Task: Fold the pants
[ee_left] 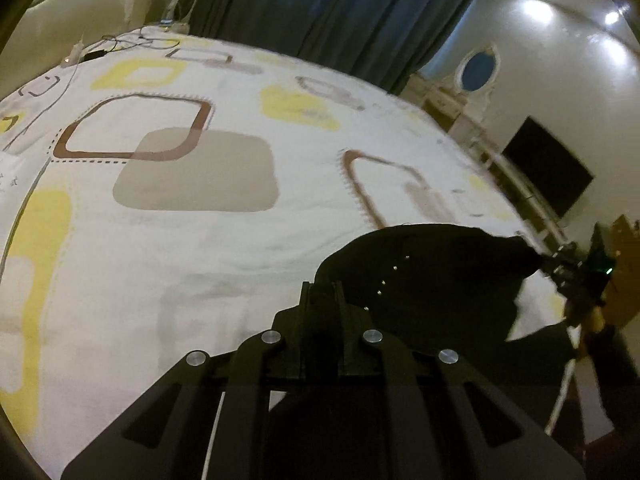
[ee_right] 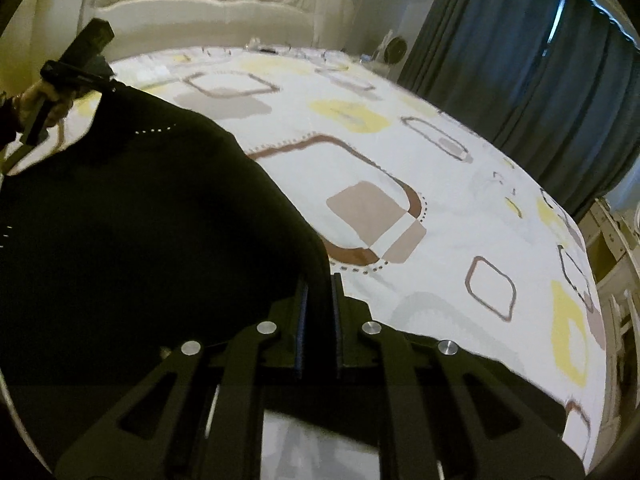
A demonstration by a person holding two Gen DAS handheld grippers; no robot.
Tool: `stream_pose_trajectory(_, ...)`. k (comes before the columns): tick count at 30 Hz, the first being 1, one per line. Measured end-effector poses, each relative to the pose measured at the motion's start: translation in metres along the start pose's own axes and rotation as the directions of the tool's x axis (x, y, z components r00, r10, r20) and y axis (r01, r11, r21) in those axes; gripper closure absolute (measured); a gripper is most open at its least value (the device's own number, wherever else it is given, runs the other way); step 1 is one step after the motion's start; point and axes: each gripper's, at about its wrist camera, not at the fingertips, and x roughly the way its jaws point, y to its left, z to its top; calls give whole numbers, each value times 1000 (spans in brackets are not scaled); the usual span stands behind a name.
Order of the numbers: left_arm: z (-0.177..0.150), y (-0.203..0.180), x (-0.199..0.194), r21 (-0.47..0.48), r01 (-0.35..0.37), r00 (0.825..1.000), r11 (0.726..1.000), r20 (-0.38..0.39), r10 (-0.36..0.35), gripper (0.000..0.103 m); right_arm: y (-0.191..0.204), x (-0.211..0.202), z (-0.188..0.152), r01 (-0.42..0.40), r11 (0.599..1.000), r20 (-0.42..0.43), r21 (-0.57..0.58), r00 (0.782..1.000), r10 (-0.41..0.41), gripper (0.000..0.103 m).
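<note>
We see both claws angled downward over the bed, each clenched on an edge of the black pants. The left claw pinches the fabric at one end, the right claw at the other, a hand gripping the left handle. The pants hang stretched between them above the patterned bedspread.

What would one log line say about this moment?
step: lift pants | left gripper: shut on black pants | right gripper: shut on pants | cloth spans between, above bed

Patterned bed, cables at head
</note>
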Motion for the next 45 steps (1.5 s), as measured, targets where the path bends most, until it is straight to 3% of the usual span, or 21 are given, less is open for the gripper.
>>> stream_pose_trajectory(10, -56, -27, -78, -3, 124, 990, 992, 72, -123, 94, 55, -97, -68, 31, 998, 80, 46, 996, -34, 93)
stream_pose_trajectory(15, -100, -47, -95, 40, 140, 990, 989, 29, -141, 93, 81, -115, -101, 35, 997, 71, 73, 997, -40, 93)
stream_pose_trajectory(23, -160, -49, -85, 60, 108, 992, 992, -77, -104, 93, 108, -124, -137, 21, 993, 38, 117, 999, -26, 93)
stream_pose_trajectory(38, -188, -51, -112, 137, 172, 982, 976, -105, -159, 92, 133, -146, -161, 29, 991, 23, 128, 999, -32, 93)
stream_pose_trajectory(45, -202, -43, -108, 144, 183, 974, 972, -163, -159, 88, 136, -142, -174, 17, 989, 0, 147, 1000, -18, 93)
